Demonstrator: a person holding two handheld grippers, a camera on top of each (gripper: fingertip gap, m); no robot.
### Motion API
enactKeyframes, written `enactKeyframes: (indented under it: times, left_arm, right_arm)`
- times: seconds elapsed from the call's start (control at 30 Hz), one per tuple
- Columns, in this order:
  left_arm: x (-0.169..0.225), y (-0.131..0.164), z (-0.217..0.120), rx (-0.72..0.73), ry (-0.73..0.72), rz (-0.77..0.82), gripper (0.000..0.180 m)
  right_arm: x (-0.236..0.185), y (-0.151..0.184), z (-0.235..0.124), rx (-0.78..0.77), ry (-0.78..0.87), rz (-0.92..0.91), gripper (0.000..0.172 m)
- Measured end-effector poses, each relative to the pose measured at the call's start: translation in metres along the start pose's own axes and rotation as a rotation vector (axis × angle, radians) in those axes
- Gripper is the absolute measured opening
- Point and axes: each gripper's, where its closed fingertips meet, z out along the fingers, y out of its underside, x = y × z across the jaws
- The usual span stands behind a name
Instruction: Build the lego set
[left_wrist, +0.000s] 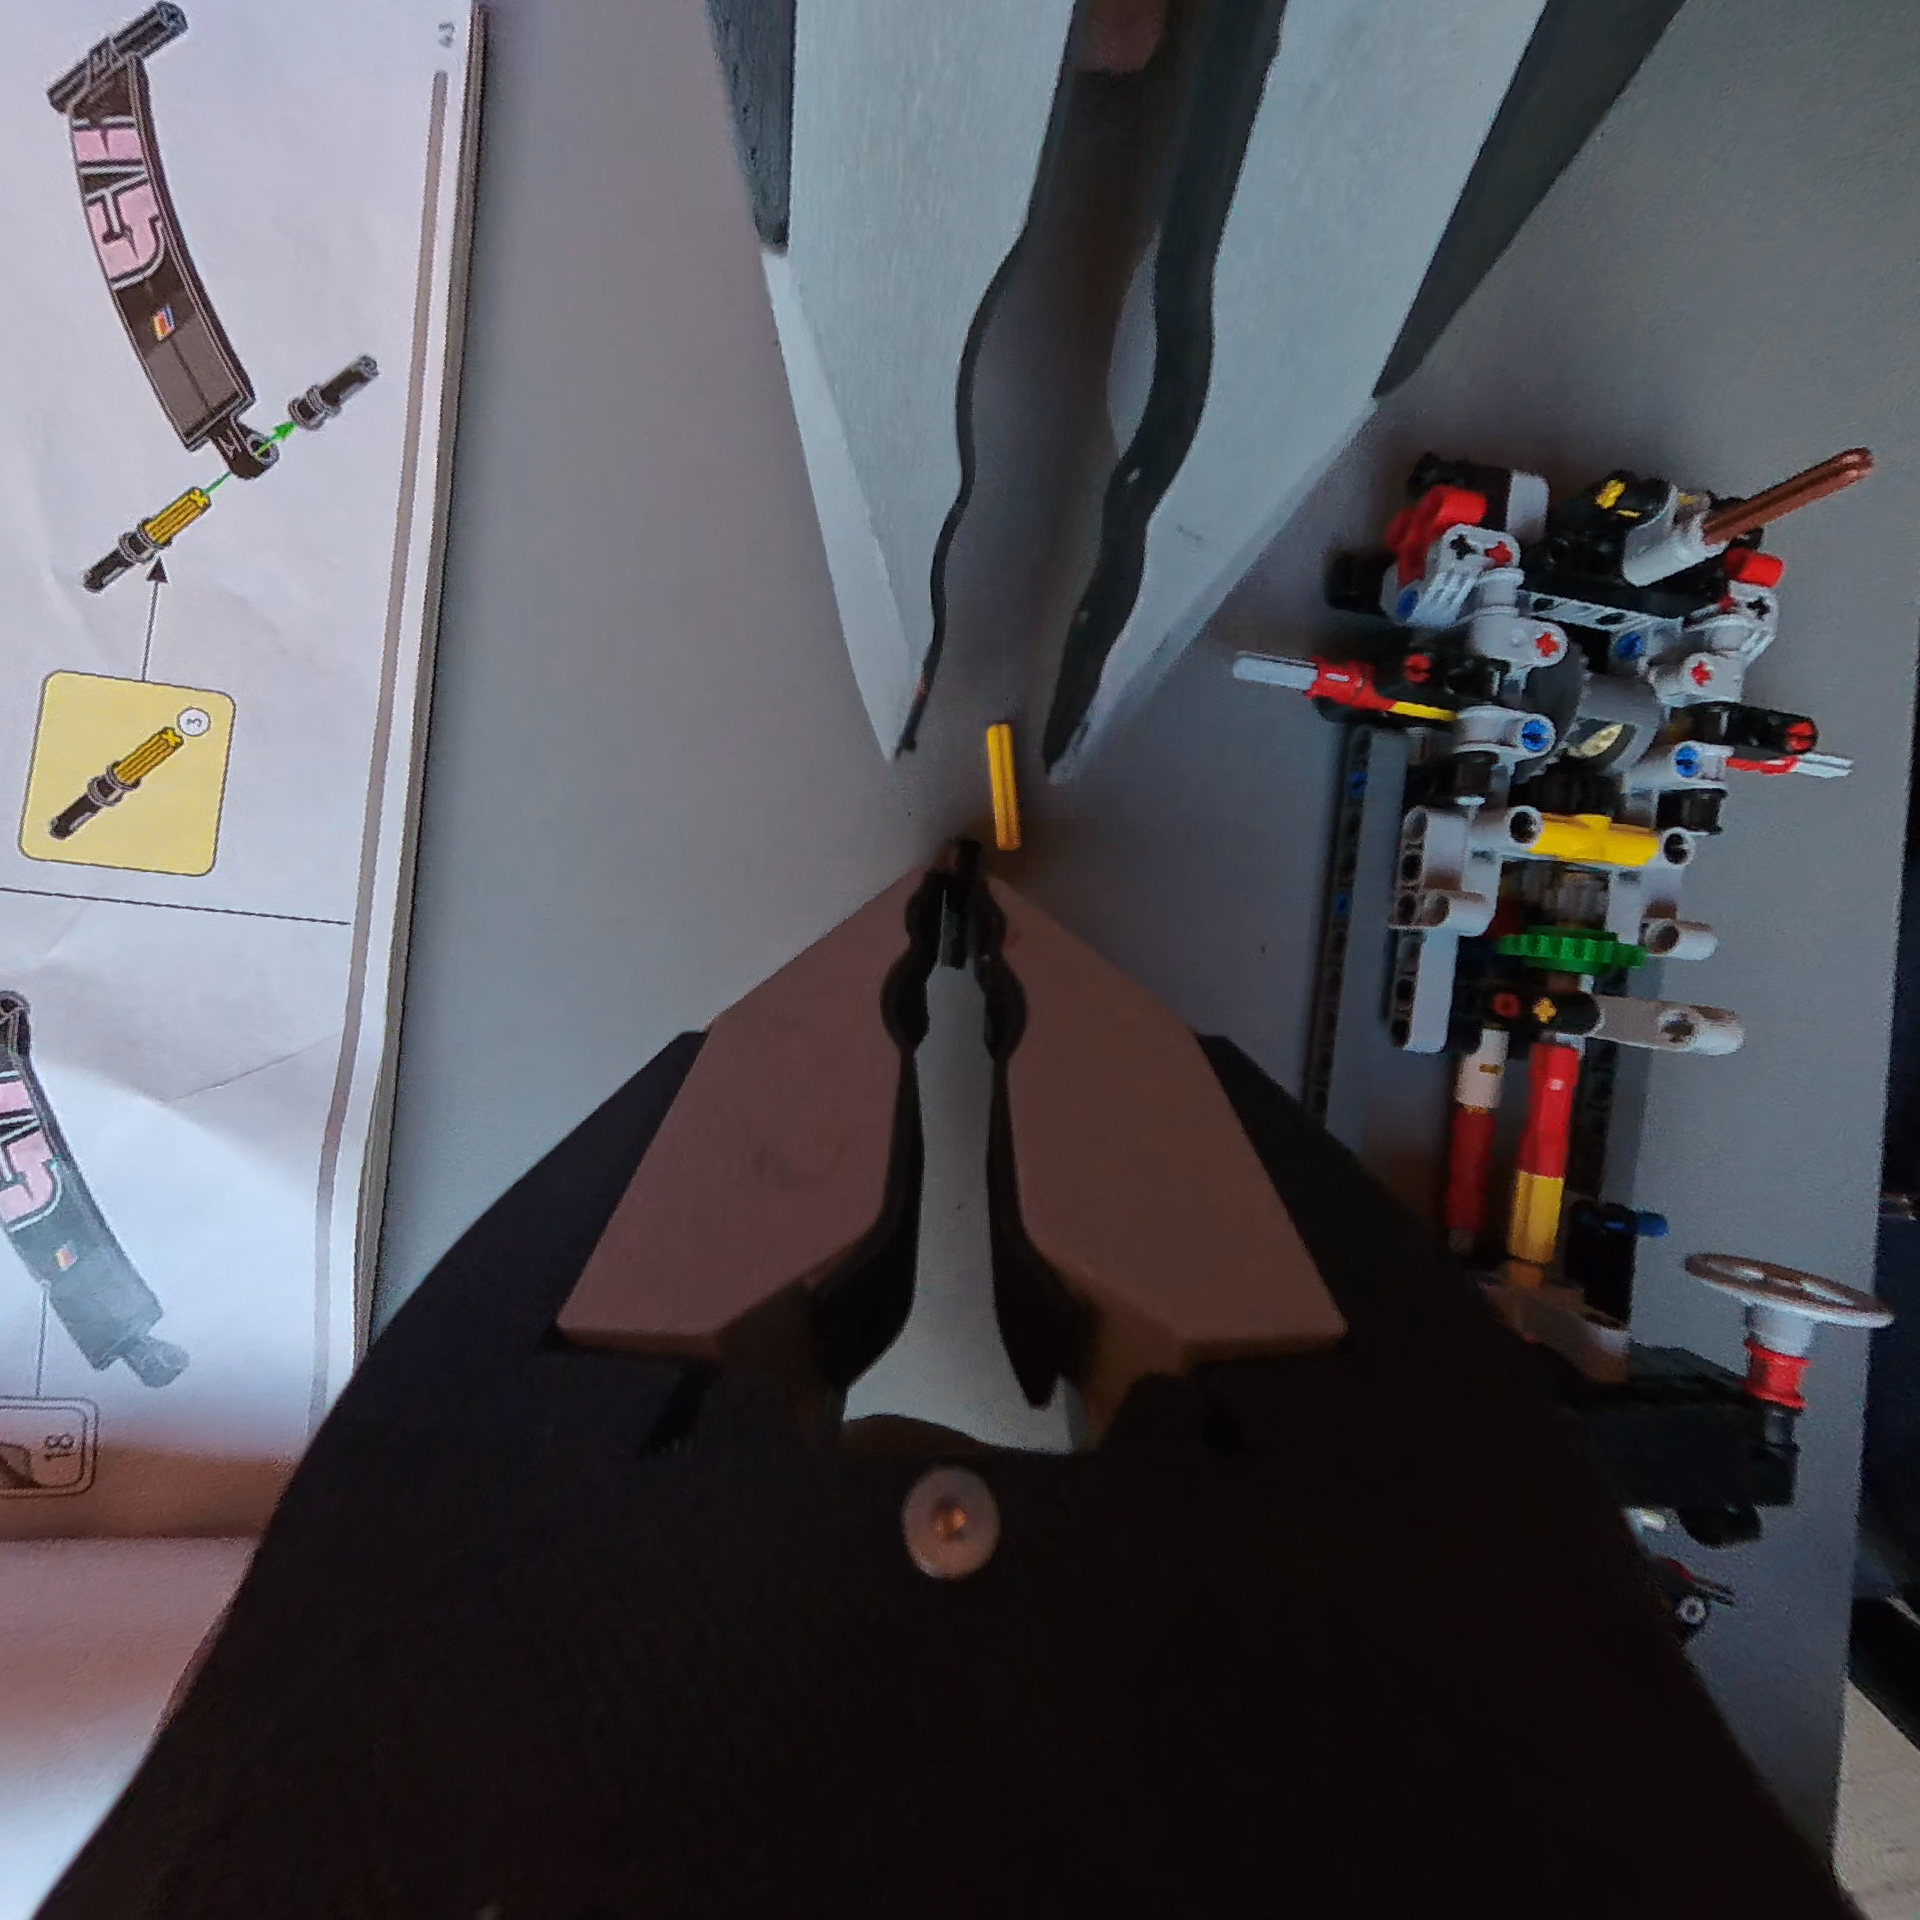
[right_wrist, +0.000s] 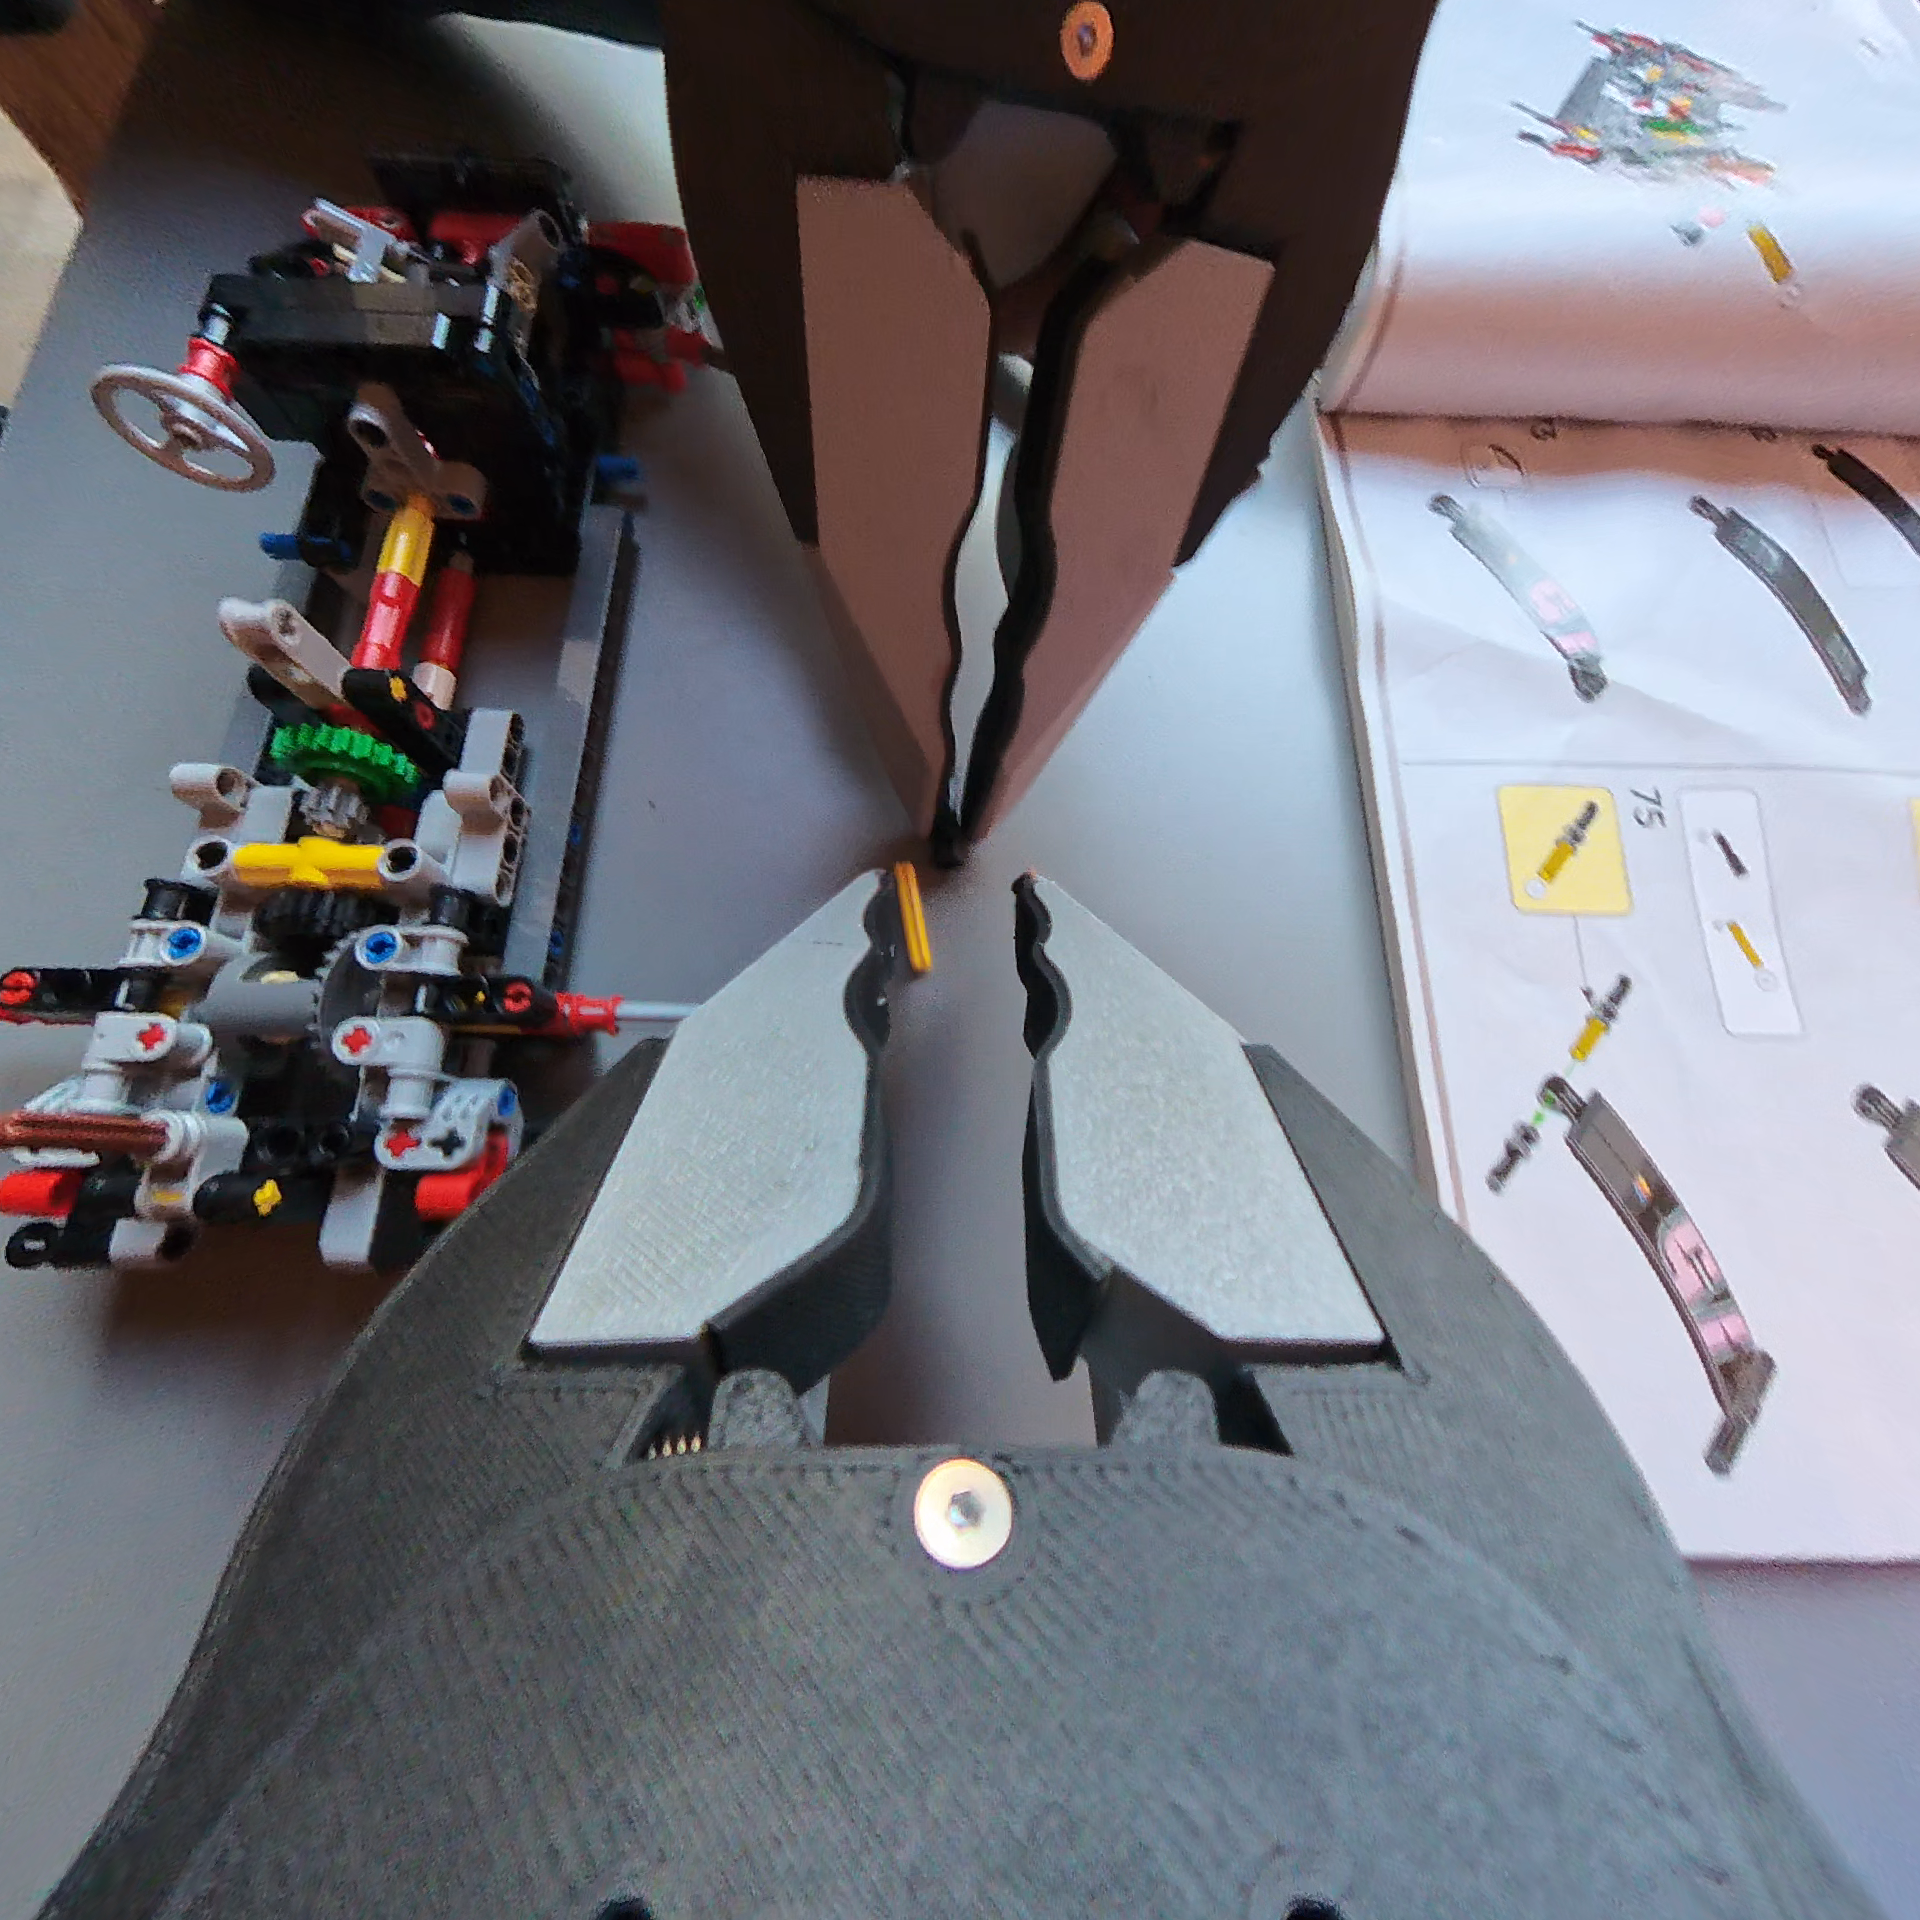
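Grey tabletop (right_wrist: 727, 644), mid-span: right tongs (right_wrist: 961, 914) released, short yellow plastic axle (right_wrist: 912, 916) beside their left pad. Left tongs (left_wrist: 961, 883) clenched on a small black pin (left_wrist: 964, 894); realign squarely.

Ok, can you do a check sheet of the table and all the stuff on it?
Surface: grey table.
Job's things: yellow axle; brick model; open instruction booklet.
Clutter: nothing seen.
Grippers: left gripper shut on a small black peg; right gripper open, with the yellow axle beside one finger, the other finger apart from it.
Cables: nothing seen.
Surroundings: mostly out of view.
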Motion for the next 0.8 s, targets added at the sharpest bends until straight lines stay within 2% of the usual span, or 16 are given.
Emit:
enactKeyframes:
  times: [0.07, 0.17, 0.27, 0.33, 0.43, 0.53, 0.63, 0.8]
  left_arm:
    - [-0.002, 0.003, -0.002, -0.011, 0.002, -0.004, 0.003]
    - [-0.016, 0.015, -0.016, -0.053, -0.087, 0.001, 0.003]
    - [-0.019, 0.019, -0.036, -0.014, -0.117, -0.033, 0.003]
    - [-0.026, 0.021, -0.059, 0.011, -0.198, -0.044, 0.003]
    - [-0.029, 0.025, -0.116, 0.118, -0.309, -0.099, 0.002]
    - [-0.027, 0.053, -0.179, 0.175, -0.442, -0.196, 0.002]
    - [-0.013, 0.090, -0.228, 0.206, -0.542, -0.294, 0.002]
    - [0.017, 0.141, -0.270, 0.231, -0.672, -0.413, 0.002]
  right_arm:
    - [0.001, 0.002, -0.002, -0.004, -0.003, 0.004, 0.019]
    - [0.000, 0.001, -0.001, 0.008, -0.009, 0.007, 0.019]
    - [0.002, 0.000, 0.000, 0.016, 0.002, 0.004, 0.017]
    - [0.004, -0.001, 0.000, 0.033, 0.005, 0.006, 0.014]
    - [0.008, -0.003, -0.003, 0.065, 0.028, 0.011, 0.011]
    - [0.011, -0.007, -0.009, 0.095, 0.031, 0.023, 0.011]
    - [0.012, -0.007, -0.014, 0.108, 0.018, 0.036, 0.013]
    - [0.003, 0.001, -0.013, 0.080, -0.059, 0.048, 0.014]
